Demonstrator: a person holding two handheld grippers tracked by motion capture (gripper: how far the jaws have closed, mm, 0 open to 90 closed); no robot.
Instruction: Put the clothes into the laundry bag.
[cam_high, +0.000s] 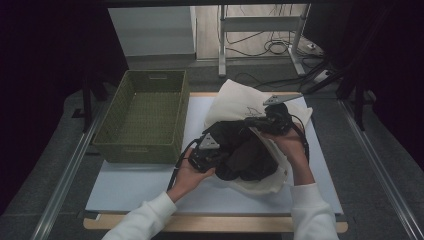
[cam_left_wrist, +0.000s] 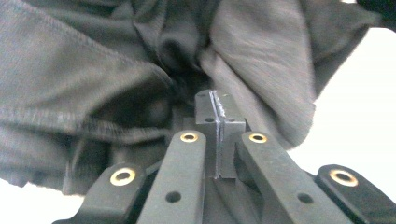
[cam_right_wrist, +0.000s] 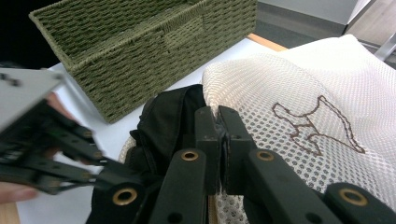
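Fabric is what both tools are working: a black garment (cam_high: 245, 155) lies bunched half inside a cream mesh laundry bag (cam_high: 235, 102), directly ahead of the left gripper (cam_high: 212, 156) and just below and to the left of the right gripper (cam_high: 260, 121). The left gripper's jaws are closed with a fold of the garment (cam_left_wrist: 116, 84) apparently pinched at their tips. The right gripper's jaws are clamped on the rim of the mesh bag (cam_right_wrist: 299, 107) where the dark cloth spills out beside it. Both pieces look light, limp and easily snagged, so they will sag and slide rather than hold shape; a thick gathered fold or a hem seems the safest place to grip, and the bag's rim for holding it open. Beyond the left gripper, on the white table surface (cam_high: 130, 187), stands an empty green woven basket (cam_high: 145, 117)
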